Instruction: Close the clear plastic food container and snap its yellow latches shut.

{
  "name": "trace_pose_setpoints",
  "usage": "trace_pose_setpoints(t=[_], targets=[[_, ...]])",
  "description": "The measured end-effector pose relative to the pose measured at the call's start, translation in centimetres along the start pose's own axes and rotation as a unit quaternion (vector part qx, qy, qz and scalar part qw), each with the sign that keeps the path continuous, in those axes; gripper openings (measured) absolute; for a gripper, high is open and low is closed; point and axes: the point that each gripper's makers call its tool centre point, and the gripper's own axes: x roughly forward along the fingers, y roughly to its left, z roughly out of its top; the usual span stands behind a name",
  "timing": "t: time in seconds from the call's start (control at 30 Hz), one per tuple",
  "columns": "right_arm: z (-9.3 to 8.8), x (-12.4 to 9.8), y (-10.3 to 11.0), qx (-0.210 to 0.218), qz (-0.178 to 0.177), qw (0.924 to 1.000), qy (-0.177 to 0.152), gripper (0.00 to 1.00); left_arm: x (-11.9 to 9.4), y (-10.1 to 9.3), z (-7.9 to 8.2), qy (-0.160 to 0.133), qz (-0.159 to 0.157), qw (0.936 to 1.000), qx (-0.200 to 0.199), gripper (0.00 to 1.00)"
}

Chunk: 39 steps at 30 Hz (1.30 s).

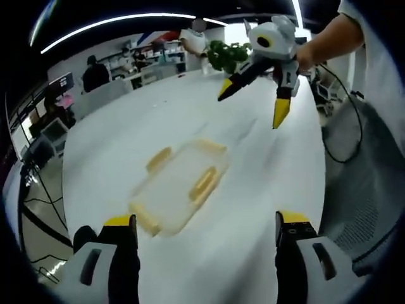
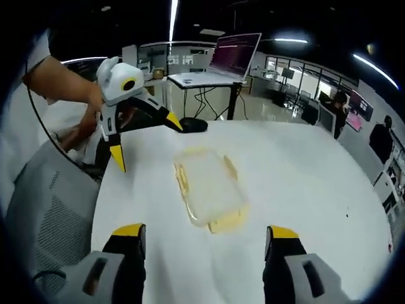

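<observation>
Two grippers aloft | left gripper [image 2: 145, 142] jaws wide | right gripper [image 1: 253, 104] jaws wide | container [image 1: 180, 183] untouched between

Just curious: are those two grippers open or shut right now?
Both open: the left gripper and right gripper each show spread yellow tips, holding nothing, above the container.

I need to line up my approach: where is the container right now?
The container lies flat on the white table, between the two open claws, ahead of the left claw and the right claw, touching neither.
</observation>
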Motion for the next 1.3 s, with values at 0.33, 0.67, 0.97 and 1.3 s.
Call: trace_pose_setpoints(t=[0.33, 0.67, 0.97, 1.3], targets=[[-0.3, 1.6, -0.6, -0.052, 0.018, 0.998, 0.03, 0.76, 0.0, 2.8, -0.8, 0.017, 0.006, 0.9995, 0.028, 0.88], [-0.7, 3.0, -1.3, -0.072, 0.04, 0.9948, 0.059, 0.75, 1.0, 3.1, -1.8, 0.056, -0.02, 0.9957, 0.07, 0.85], [-0.4, 4.0, -1.9, -0.096, 0.051, 0.9915, 0.072, 0.71, 1.6, 4.3, -2.4, 0.08, -0.037, 0.9904, 0.107, 0.84], [-0.2, 5.3, -2.2, -0.119, 0.066, 0.9867, 0.088, 0.65, 2.1, 5.7, -2.6, 0.101, -0.049, 0.9842, 0.137, 0.82]])
